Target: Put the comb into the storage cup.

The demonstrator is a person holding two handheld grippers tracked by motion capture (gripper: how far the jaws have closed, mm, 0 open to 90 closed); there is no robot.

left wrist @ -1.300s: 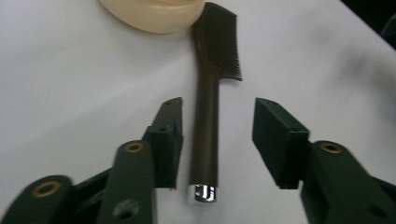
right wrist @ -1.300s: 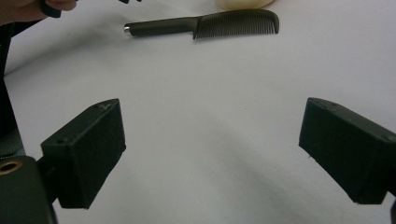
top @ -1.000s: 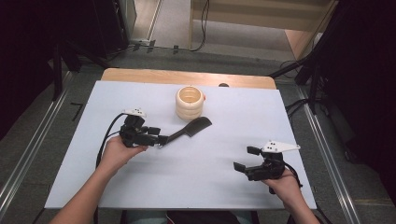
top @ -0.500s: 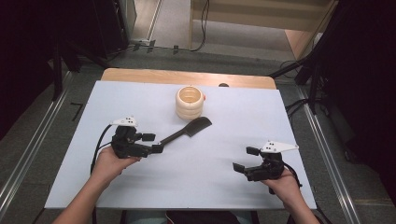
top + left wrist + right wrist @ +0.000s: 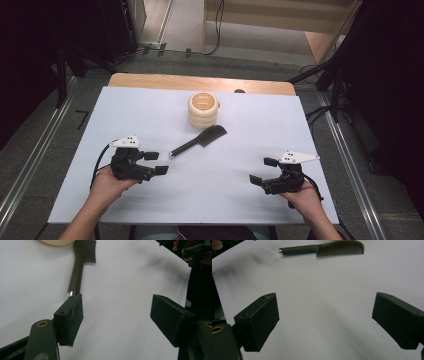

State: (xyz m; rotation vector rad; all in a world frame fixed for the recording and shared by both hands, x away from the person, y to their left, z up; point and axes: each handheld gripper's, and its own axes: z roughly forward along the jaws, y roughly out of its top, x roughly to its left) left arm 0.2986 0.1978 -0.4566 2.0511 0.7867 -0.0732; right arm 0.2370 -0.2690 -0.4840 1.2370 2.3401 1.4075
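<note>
A dark comb (image 5: 197, 142) lies flat on the white table (image 5: 250, 130), its teeth end pointing toward a cream ribbed cup (image 5: 203, 110) just behind it. My left gripper (image 5: 157, 163) sits left of the comb's handle tip, a little apart from it. Its jaws have just been opening and nothing is between them. In the left gripper view the comb handle (image 5: 76, 270) ends just beyond one of the fingers (image 5: 71, 315). My right gripper (image 5: 262, 171) rests open near the front right, holding nothing. The right gripper view has the comb (image 5: 322, 249) far ahead.
A wooden strip (image 5: 200, 82) runs along the table's far edge, with a small dark object (image 5: 239, 91) beside it. Metal rails and cables lie on the floor around the table. Bare white surface stretches between the two grippers.
My left gripper has pulled back from the comb's handle toward the left and the near edge. The comb stays where it lay. The right gripper has not moved.
</note>
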